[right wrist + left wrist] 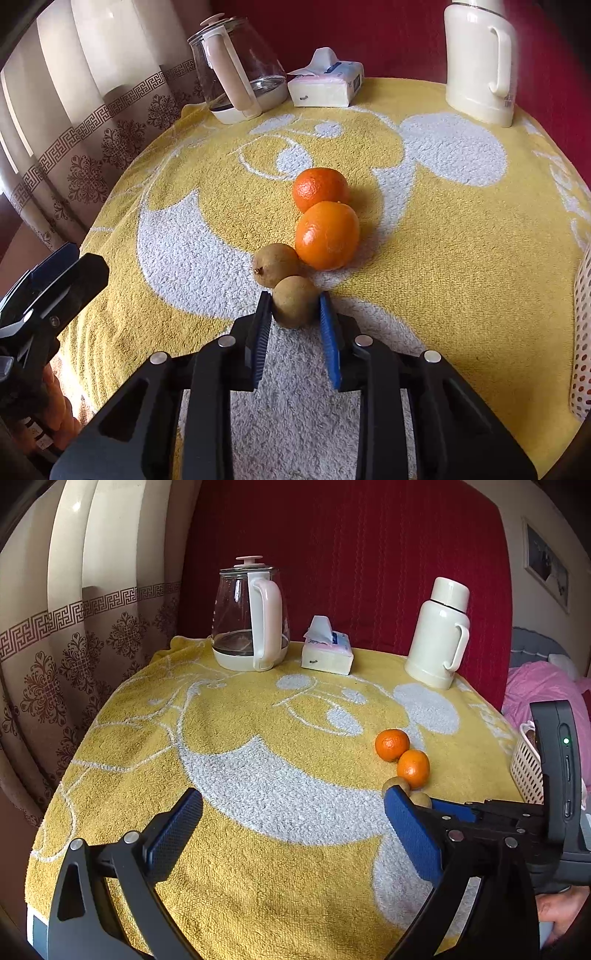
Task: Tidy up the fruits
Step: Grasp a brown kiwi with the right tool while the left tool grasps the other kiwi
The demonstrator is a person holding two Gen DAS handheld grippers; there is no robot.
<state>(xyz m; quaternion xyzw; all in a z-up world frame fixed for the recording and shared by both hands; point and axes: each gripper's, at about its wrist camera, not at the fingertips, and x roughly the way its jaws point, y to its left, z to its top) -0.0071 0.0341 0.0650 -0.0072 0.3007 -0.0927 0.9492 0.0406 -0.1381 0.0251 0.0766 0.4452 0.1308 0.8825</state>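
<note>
Two oranges and two brown kiwi-like fruits lie in a row on the yellow towel (424, 258). My right gripper (295, 306) is shut on the near brown fruit (294, 301), its blue pads pressing both sides. The second brown fruit (275, 263) touches it, just behind to the left. Beyond them sit the near orange (327, 235) and the far orange (319, 189). In the left wrist view my left gripper (291, 805) stands open over the towel with nothing between its fingers. Both oranges (413, 768) (392, 744) show to its right, and the right gripper (454, 812) reaches in from the right edge.
At the back of the table stand a glass kettle (251, 627), a tissue pack (327, 651) and a cream thermos jug (439, 635). A white perforated basket (526, 771) sits at the table's right edge. A curtain hangs on the left, a red cover behind.
</note>
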